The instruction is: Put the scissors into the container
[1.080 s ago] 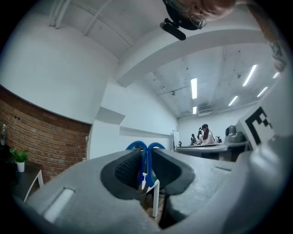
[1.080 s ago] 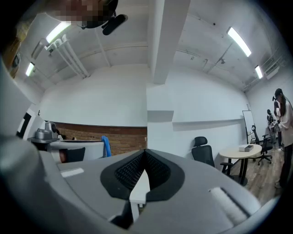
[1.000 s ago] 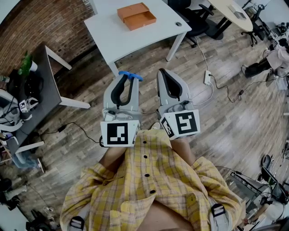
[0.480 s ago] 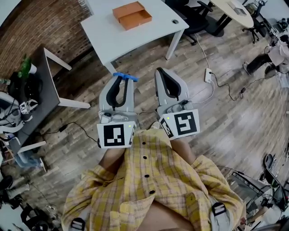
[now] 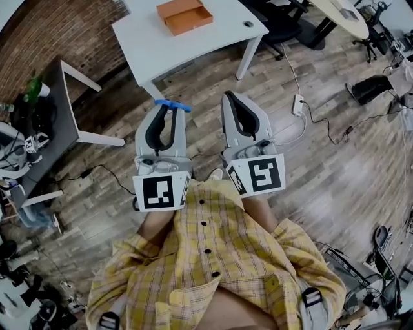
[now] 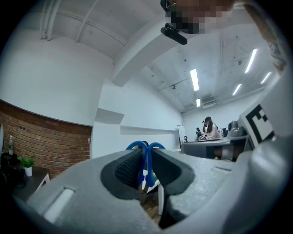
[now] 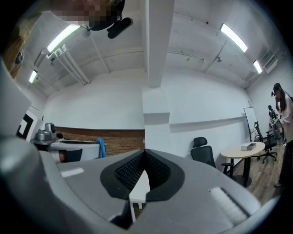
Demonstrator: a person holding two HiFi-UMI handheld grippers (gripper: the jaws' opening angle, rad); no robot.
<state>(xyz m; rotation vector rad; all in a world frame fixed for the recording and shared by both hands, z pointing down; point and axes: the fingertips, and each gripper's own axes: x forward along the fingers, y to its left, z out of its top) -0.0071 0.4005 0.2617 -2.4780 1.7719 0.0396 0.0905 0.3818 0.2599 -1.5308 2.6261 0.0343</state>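
Observation:
Blue-handled scissors are clamped in my left gripper, handles sticking out past the jaw tips; in the left gripper view the scissors stand between the closed pads. My right gripper is beside it, shut with nothing between its jaws, and its own view shows the right gripper with its pads touching. The orange container, an open box, lies on the white table well ahead of both grippers. Both are held over the wooden floor, in front of the person's yellow plaid shirt.
A dark side table with a green bottle and clutter stands at left. A power strip and cables lie on the floor at right. Office chairs and a round table are behind the white table.
The white table and orange container have slid toward the top of the head view and slightly left. Both grippers keep their pose, the left still holding the scissors.

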